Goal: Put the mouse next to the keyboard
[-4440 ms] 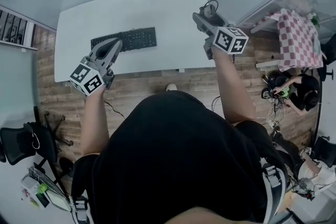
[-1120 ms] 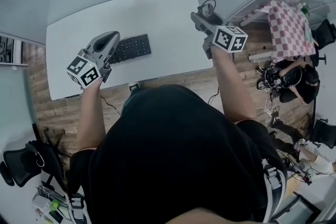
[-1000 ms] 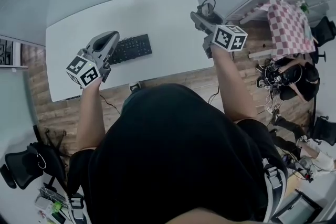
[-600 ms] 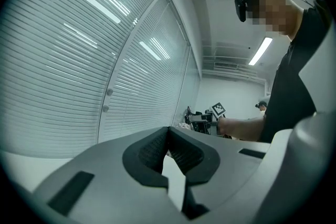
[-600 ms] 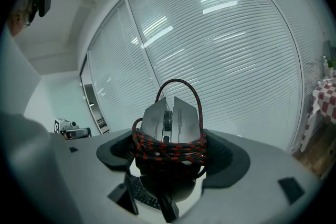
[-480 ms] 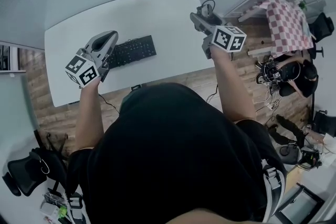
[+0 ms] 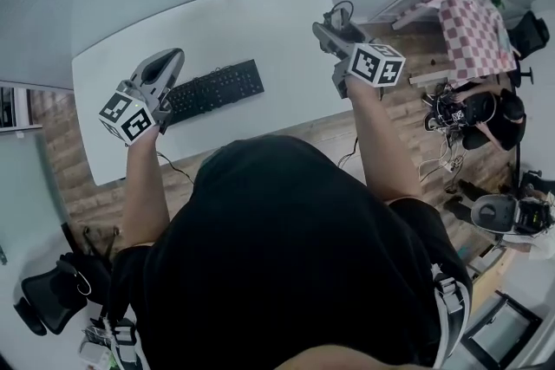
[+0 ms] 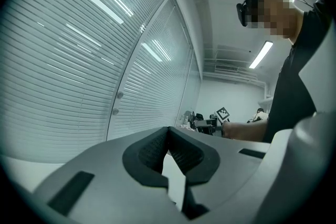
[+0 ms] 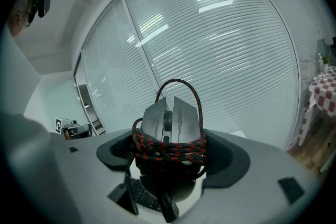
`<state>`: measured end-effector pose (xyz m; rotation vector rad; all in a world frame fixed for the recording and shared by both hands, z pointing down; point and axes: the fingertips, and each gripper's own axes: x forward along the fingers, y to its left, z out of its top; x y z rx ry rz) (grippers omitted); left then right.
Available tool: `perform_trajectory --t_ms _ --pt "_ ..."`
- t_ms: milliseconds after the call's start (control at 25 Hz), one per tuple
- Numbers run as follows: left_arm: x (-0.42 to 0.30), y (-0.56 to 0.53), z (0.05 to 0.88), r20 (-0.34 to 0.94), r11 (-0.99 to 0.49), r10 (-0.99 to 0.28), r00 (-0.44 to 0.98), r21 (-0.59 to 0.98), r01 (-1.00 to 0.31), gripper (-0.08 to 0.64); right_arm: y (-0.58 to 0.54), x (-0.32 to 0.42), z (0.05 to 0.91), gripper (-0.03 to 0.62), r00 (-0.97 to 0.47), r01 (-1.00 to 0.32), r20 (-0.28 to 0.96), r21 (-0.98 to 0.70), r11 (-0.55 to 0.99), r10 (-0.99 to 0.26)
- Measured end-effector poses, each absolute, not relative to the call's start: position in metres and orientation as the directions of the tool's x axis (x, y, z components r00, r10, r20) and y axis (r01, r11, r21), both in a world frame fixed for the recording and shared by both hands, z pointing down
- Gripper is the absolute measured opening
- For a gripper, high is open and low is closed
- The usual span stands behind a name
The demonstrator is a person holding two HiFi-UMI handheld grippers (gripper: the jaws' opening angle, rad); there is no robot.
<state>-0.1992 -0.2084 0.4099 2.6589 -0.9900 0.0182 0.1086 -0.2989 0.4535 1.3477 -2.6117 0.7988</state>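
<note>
A black keyboard (image 7: 214, 90) lies on the white table (image 7: 260, 22), towards its front left. My right gripper (image 7: 334, 22) hangs over the table's right end, shut on a grey mouse (image 9: 169, 119) with its red-and-black cord (image 9: 170, 147) wound round the body; in the head view the mouse (image 7: 339, 17) shows just past the jaws. My left gripper (image 7: 165, 62) is held over the table at the keyboard's left end. Its jaws meet at the tips with nothing between them, as the left gripper view (image 8: 169, 134) shows.
Wooden floor runs along the table's front edge. A checked table (image 7: 473, 35) and a seated person (image 7: 486, 113) are off to the right. Slatted blinds (image 9: 226, 50) stand behind the table. An office chair (image 7: 48, 308) sits at the lower left.
The head view has shifted, so table and keyboard sit further right in frame. My left gripper has moved left, now at the keyboard's left end. The right gripper still holds the mouse.
</note>
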Motion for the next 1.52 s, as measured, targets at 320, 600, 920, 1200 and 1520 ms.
perform_trajectory --t_ms 320,600,920,1200,1520 --pt "-0.217 -0.227 0.412 0.113 -0.727 -0.625 0.773 0.278 -0.628 0.020 -0.307 0.097 0.464 0.385 -0.587 -0.795 0.334 -0.409 0.448 -0.737" --pt "-0.210 -0.235 0.424 0.126 -0.737 -0.595 0.794 0.308 -0.602 0.020 -0.313 0.101 0.479 0.385 -0.572 -0.806 0.357 -0.410 0.427 -0.738" --pt "-0.219 -0.245 0.438 0.135 -0.748 -0.569 0.811 0.325 -0.579 0.020 -0.319 0.091 0.497 0.385 -0.561 -0.814 0.383 -0.418 0.404 -0.734" --pt "-0.237 -0.257 0.444 0.148 -0.750 -0.561 0.814 0.325 -0.576 0.020 -0.327 0.078 0.522 0.385 -0.544 -0.828 0.428 -0.412 0.380 -0.722" --pt "-0.240 -0.268 0.458 0.169 -0.740 -0.562 0.810 0.335 -0.583 0.020 -0.338 0.092 0.573 0.385 -0.511 -0.849 0.502 -0.425 0.316 -0.698"
